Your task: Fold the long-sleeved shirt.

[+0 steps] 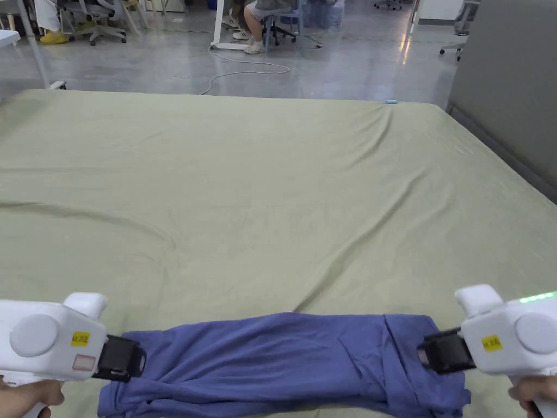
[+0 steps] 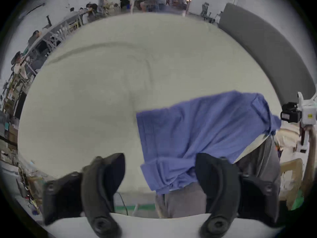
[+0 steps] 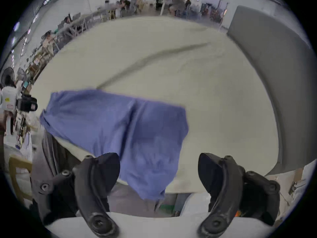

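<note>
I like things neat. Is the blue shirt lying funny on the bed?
A little. The blue shirt sits at the near edge of the green sheet, bunched, with part drooping over the side.

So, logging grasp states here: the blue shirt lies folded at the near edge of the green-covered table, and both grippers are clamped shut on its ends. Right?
Not quite. The blue shirt lies folded at the near edge of the table, but both gripper views show jaws spread apart: left gripper and right gripper are open.
</note>
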### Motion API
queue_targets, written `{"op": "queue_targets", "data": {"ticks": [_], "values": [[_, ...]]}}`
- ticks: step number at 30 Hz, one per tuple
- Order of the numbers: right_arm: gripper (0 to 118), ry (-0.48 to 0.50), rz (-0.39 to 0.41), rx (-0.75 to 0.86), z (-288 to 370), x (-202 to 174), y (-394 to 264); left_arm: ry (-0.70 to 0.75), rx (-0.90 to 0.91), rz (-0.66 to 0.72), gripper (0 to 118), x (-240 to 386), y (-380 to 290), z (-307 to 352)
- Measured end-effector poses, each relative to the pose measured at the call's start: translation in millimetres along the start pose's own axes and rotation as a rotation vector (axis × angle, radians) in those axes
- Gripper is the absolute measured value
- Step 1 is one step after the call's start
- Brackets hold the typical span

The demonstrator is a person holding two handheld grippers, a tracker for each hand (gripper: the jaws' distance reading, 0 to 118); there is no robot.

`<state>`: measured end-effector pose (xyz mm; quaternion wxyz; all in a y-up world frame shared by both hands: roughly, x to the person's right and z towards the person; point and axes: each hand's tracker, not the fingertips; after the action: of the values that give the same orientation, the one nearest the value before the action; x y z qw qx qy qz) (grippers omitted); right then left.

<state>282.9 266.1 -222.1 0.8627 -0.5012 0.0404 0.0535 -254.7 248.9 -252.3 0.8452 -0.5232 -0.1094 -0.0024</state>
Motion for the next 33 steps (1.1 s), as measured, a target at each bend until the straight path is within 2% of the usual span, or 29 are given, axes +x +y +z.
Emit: {"op": "queue_targets", "data": {"ticks": [2, 5, 6, 7, 8, 9, 10, 11, 14, 15, 16, 17, 18, 19, 23, 25, 26, 29, 33], "values": [[95, -0.019, -0.035, 0.068, 12.2, -7.8, 18.7, -0.004, 0.045, -0.009, 88, 2.4, 10.9, 7.4], [91, -0.032, -0.066, 0.103, 9.4, -21.0, 40.5, 0.074, 0.085, 0.016, 86, 10.2, 25.0, 3.2], [67, -0.04, -0.065, 0.108, 6.1, -27.4, 45.7, 0.099, 0.115, 0.013, 71, 12.8, 25.6, 0.6], [27, -0.046, -0.057, 0.109, 0.2, -33.0, 49.6, 0.101, 0.141, -0.004, 33, 16.2, 26.1, -1.6], [0, -0.065, -0.041, 0.1, -7.5, -38.0, 52.8, 0.112, 0.147, -0.003, 0, 19.4, 26.1, -5.4], [0, -0.069, -0.043, 0.095, -12.1, -42.2, 55.0, 0.145, 0.171, 0.019, 0, 22.0, 24.6, -8.8], [0, -0.086, -0.005, 0.086, -15.0, -48.3, 56.1, 0.123, 0.16, 0.011, 0, 23.1, 24.1, -11.1], [0, -0.084, 0.001, 0.081, -17.9, -51.7, 57.6, 0.104, 0.154, 0.01, 0, 21.7, 23.9, -12.2], [0, -0.055, -0.011, 0.089, -14.0, -59.6, 57.4, -0.052, 0.156, 0.149, 0, 2.8, 20.3, -7.3], [0, -0.034, -0.013, 0.098, -10.7, -61.6, 57.2, -0.165, 0.153, 0.211, 10, -11.9, 17.2, -8.0], [0, -0.018, -0.011, 0.105, -7.5, -63.5, 57.4, -0.263, 0.133, 0.267, 34, -27.6, 15.4, -9.2], [0, -0.015, -0.008, 0.107, -4.5, -66.0, 57.4, -0.33, 0.11, 0.322, 66, -40.7, 11.5, -12.8], [0, -0.009, -0.001, 0.111, -0.4, -71.4, 56.6, -0.357, 0.071, 0.377, 93, -53.8, 3.4, -20.8], [0, -0.003, 0.008, 0.117, 2.4, -74.3, 56.0, -0.382, 0.043, 0.416, 96, -63.9, -2.3, -27.5], [0, 0.015, 0.013, 0.145, 10.0, -85.7, 53.9, -0.479, -0.014, 0.519, 96, -96.3, -34.0, -57.3], [0, 0.036, 0.009, 0.159, 16.5, -89.9, 52.5, -0.635, -0.023, 0.554, 95, -105.9, -50.9, -76.3], [0, 0.044, 0.008, 0.163, 17.5, -92.6, 52.8, -0.668, -0.052, 0.573, 95, -106.0, -55.8, -83.3], [0, 0.053, 0.032, 0.168, 25.8, -100.0, 51.8, -0.773, 0.02, 0.594, 95, -96.6, -57.6, -91.8], [0, 0.05, 0.039, 0.185, 31.7, -107.6, 51.0, -0.908, 0.014, 0.709, 95, -80.2, -54.9, -114.7]]}}
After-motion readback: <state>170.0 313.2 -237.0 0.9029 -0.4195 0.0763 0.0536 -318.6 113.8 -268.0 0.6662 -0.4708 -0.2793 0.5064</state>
